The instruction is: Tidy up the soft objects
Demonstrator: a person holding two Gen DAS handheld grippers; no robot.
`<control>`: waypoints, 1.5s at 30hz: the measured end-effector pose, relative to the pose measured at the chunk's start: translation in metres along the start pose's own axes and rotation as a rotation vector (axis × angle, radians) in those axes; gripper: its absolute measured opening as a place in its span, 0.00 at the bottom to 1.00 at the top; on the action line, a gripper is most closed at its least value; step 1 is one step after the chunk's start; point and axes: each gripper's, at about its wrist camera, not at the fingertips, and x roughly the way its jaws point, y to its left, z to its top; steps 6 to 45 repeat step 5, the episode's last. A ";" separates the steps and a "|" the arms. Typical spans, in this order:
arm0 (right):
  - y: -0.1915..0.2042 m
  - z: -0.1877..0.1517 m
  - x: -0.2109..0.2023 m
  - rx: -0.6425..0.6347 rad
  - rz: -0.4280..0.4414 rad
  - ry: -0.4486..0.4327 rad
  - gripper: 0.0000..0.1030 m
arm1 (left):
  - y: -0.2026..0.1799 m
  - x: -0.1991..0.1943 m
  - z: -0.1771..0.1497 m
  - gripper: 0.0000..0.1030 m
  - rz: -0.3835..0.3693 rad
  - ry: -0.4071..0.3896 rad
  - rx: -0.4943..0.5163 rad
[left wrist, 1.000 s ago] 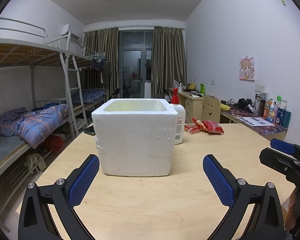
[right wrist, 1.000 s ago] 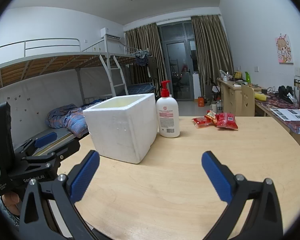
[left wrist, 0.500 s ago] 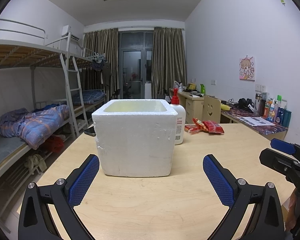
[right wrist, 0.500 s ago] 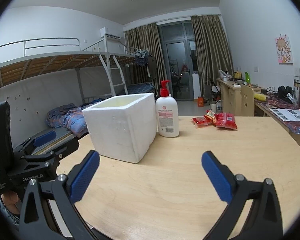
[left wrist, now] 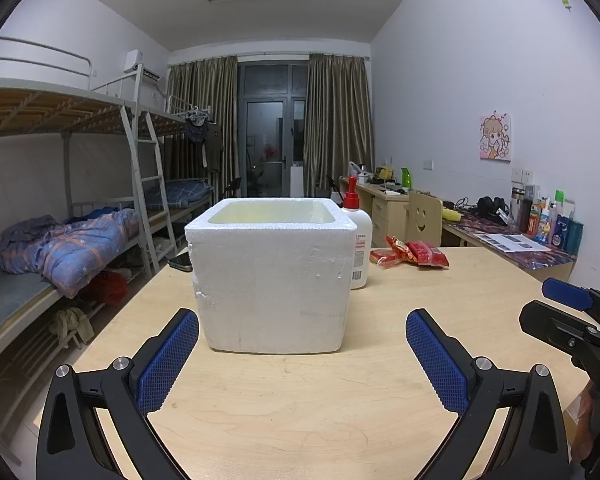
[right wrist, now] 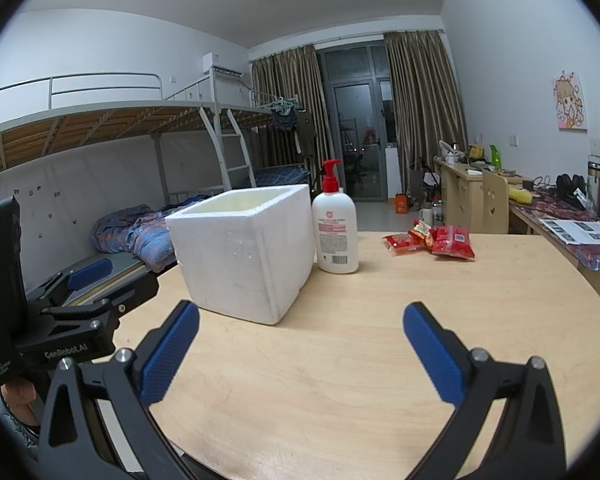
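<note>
A white foam box (left wrist: 271, 276) stands open-topped on the wooden table (left wrist: 300, 400), also in the right wrist view (right wrist: 244, 258). Behind it stands a white pump bottle with a red top (right wrist: 336, 226), partly hidden in the left wrist view (left wrist: 358, 236). Red snack packets (right wrist: 432, 240) lie at the far right of the table, also in the left wrist view (left wrist: 414, 253). My left gripper (left wrist: 302, 356) is open and empty, just in front of the box. My right gripper (right wrist: 300, 348) is open and empty, right of the box.
A dark phone (left wrist: 181, 261) lies at the table's left edge behind the box. Bunk beds with a blue quilt (left wrist: 68, 240) stand left. A cluttered desk (left wrist: 512, 236) and a wooden chair (left wrist: 424, 220) stand right. The table edge curves near the right gripper (right wrist: 588, 280).
Both grippers have hardly moved; the right wrist view has shifted slightly, and both stay open.
</note>
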 end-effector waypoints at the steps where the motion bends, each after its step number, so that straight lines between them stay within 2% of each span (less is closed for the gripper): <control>1: 0.000 0.000 0.000 -0.001 0.001 0.001 1.00 | 0.000 0.000 0.000 1.00 0.000 0.000 -0.001; 45: 0.000 -0.001 0.001 -0.002 0.001 0.005 1.00 | 0.000 0.000 -0.001 1.00 0.004 -0.001 0.005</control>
